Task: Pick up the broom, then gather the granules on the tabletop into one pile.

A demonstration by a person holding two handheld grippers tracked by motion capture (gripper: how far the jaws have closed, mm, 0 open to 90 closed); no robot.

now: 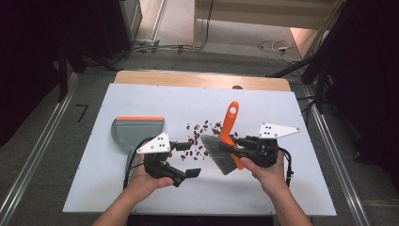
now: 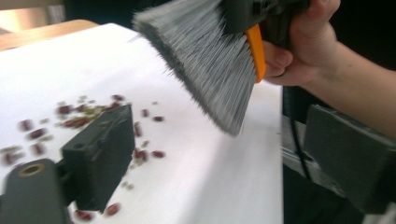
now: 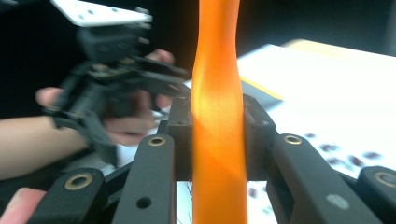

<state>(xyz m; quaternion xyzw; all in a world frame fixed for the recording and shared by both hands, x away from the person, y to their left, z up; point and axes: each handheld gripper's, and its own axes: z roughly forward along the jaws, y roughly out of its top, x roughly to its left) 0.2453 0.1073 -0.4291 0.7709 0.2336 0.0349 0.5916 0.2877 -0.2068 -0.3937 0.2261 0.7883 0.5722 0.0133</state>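
An orange-handled brush (image 1: 229,120) with grey bristles (image 1: 220,153) is held tilted over the white table top (image 1: 141,99). My right gripper (image 1: 235,149) is shut on its handle (image 3: 217,56), and the pads press both sides of the handle in the right gripper view. Several dark red beans (image 1: 202,129) lie scattered just left of the bristles. My left gripper (image 1: 188,159) stands open beside the beans with nothing between its fingers. In the left gripper view its jaws are wide apart, with the bristles (image 2: 205,60) hanging ahead over the beans (image 2: 74,121).
A grey dustpan (image 1: 136,129) with an orange rim lies flat at the left, behind the left hand. The table's wooden far edge (image 1: 202,79) borders a grey floor with cables. Metal rails run along both sides of the table.
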